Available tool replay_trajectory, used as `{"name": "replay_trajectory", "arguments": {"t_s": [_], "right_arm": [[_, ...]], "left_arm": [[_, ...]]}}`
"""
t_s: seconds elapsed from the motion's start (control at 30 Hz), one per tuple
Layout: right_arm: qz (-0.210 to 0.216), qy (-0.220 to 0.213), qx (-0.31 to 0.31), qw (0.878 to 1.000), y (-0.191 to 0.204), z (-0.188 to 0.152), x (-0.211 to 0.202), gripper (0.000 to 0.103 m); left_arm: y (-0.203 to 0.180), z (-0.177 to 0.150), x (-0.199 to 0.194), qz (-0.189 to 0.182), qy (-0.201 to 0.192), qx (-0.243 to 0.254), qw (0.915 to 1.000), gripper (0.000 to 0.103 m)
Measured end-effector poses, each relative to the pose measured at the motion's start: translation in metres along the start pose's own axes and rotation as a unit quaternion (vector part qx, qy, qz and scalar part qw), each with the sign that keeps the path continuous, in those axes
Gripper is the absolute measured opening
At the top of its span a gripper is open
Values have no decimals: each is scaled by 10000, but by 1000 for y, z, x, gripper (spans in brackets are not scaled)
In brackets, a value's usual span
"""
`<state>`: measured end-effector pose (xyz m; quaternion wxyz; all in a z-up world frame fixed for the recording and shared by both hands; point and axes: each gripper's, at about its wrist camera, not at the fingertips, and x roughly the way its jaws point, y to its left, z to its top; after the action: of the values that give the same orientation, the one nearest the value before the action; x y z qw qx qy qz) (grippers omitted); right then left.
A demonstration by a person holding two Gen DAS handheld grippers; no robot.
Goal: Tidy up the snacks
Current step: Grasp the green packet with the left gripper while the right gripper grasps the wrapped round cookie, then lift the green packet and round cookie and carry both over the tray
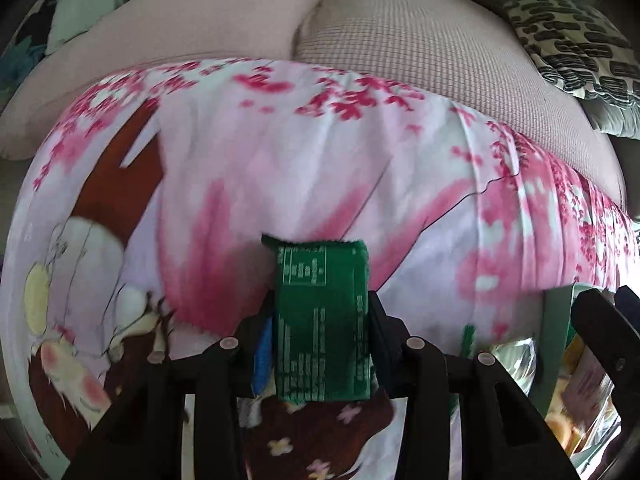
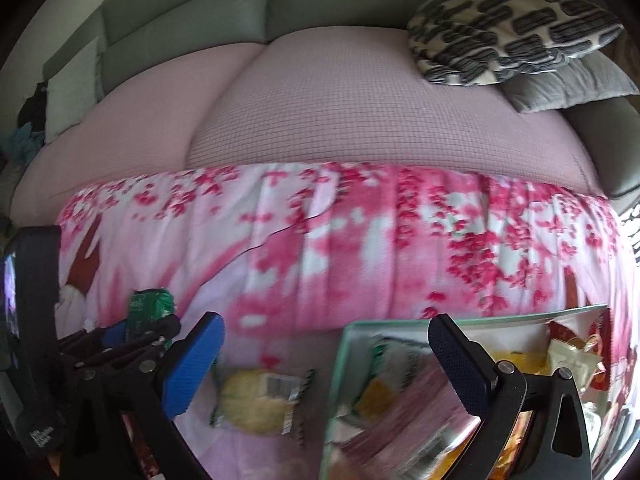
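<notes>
My left gripper (image 1: 322,344) pinches the green snack packet (image 1: 322,320), its long axis running along my fingers. My right gripper (image 2: 326,364) hangs spread and empty beside it, above the snack box (image 2: 334,380), so the packet must travel right, across the floral cloth (image 2: 360,240).

Domestic living room. A grey-green sofa (image 2: 192,20) with pink quilted seat cushions (image 2: 360,112) fills the background. A black-and-cream patterned throw pillow (image 2: 508,28) rests on a grey pillow (image 2: 568,88) at its right end. A pink blossom-print cloth (image 2: 360,240) covers the surface in front.
</notes>
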<state>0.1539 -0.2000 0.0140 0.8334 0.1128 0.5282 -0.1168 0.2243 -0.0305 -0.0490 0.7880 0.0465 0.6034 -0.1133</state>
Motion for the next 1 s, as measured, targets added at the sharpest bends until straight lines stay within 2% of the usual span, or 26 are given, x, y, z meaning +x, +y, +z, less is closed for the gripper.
{"name": "replay_trajectory", "arguments": {"t_s": [0.2,0.37,0.43,0.53,0.67,0.87,1.0], "right_arm": [[296,144,-90,9994,20,-14,2,103],[511,324,-142,9981,28,-24,10,101],[487,409,-140,9979,30,-27,16,93],[441,547,-137,9974,31,-32,23,88],[347,705,-219,9967,35,-37,31,84],[163,820,-248,9962,37,-35,39,84],[348,967,-220,9945,45,-35,47,84]], "left_arm": [[24,-21,-8,110,-70,-373,9992,43],[36,-31,-11,199,-167,-401,9989,43],[41,-34,-13,212,-197,-430,9987,43],[46,-38,-16,144,-213,-516,9983,43],[39,-34,-13,207,-226,-488,9983,43],[36,-34,-14,71,-223,-577,9981,43],[39,-32,-13,60,-220,-569,9981,43]]}}
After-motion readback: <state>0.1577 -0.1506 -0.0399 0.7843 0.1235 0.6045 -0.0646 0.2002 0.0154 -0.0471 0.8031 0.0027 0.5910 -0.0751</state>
